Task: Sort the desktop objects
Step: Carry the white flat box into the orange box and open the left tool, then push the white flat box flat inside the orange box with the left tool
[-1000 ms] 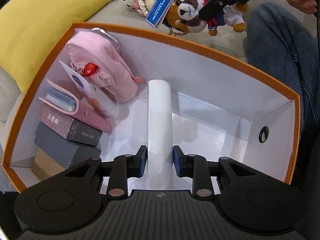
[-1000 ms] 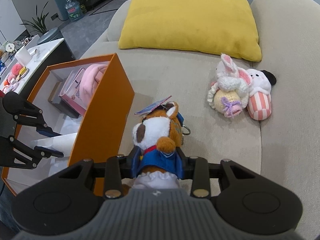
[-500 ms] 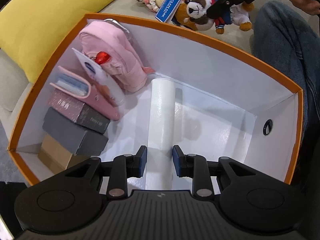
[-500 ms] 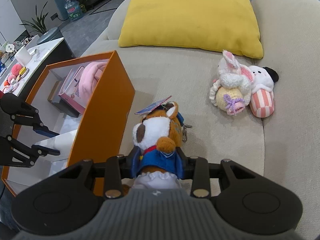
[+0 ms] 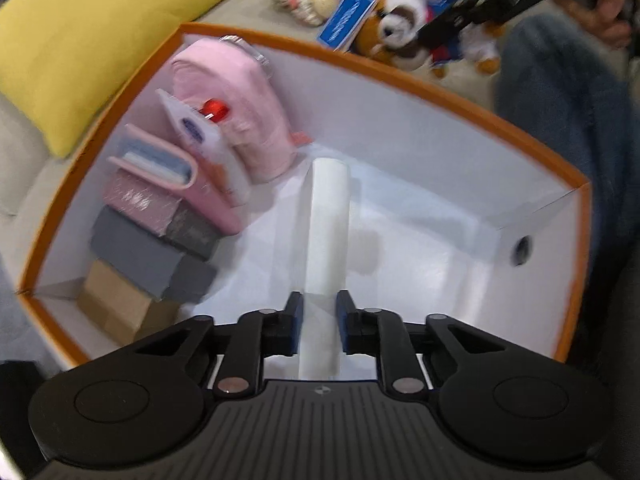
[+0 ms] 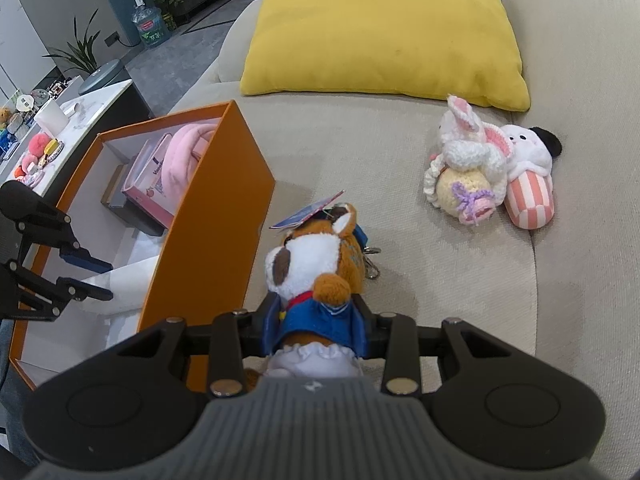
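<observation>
An orange box (image 5: 400,76) with a white inside stands on the sofa. A white roll (image 5: 328,220) lies on its floor. My left gripper (image 5: 320,320) hovers over the near end of the roll. Its jaws are closing with a gap still between them, and the pads press on nothing. The right wrist view shows the same left gripper (image 6: 96,276) over the roll (image 6: 132,276) inside the box (image 6: 212,216). My right gripper (image 6: 316,320) is shut on a brown and white plush (image 6: 312,264) in a blue outfit, just outside the box's long wall.
A pink pouch (image 5: 236,120), a pink case (image 5: 160,168) and stacked small boxes (image 5: 148,256) fill the box's left end. A bunny plush (image 6: 468,168) and a striped plush (image 6: 528,184) lie below the yellow cushion (image 6: 380,28). A person's jeans leg (image 5: 568,120) is right of the box.
The left gripper has narrowed its jaws and drawn back a little from the roll, which stays on the box floor. The right gripper still holds the plush in the same place.
</observation>
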The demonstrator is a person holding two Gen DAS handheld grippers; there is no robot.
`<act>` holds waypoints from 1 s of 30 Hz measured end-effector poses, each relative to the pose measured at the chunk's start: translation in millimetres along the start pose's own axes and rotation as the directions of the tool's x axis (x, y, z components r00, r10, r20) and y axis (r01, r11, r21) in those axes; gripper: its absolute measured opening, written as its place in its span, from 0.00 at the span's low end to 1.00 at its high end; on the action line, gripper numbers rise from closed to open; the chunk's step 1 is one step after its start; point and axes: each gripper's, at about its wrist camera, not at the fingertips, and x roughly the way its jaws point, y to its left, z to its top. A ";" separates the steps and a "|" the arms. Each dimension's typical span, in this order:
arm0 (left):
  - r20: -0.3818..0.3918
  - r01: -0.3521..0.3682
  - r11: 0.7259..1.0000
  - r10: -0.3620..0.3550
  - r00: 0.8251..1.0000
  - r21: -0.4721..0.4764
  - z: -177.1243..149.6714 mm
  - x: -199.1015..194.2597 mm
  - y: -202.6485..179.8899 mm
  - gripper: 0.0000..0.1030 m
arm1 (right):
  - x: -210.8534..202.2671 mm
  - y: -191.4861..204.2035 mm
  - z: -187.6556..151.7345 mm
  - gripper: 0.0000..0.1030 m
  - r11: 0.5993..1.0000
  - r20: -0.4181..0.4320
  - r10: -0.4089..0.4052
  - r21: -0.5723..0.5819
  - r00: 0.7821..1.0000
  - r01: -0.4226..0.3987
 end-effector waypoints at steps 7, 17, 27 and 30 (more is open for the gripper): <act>-0.025 -0.074 0.995 0.076 0.997 0.067 18.6 8.8 -2.9 0.07 | 2.2 -3.5 1.5 0.38 1.000 -0.003 -0.007 0.011 1.000 0.007; -0.015 -0.051 0.995 0.052 0.999 0.082 7.9 1.1 -31.0 0.23 | 9.3 -13.8 0.5 0.38 0.999 -0.015 -0.007 0.035 1.000 0.007; -0.037 -0.041 0.993 0.045 0.998 0.108 7.1 31.7 -53.0 0.52 | 5.5 -16.5 -7.4 0.39 0.999 -0.008 0.012 0.046 1.000 -0.011; -0.064 -0.034 0.995 0.040 0.997 0.095 7.0 44.0 -53.5 0.52 | 4.7 -20.9 -10.0 0.39 0.998 -0.006 0.008 0.060 1.000 -0.008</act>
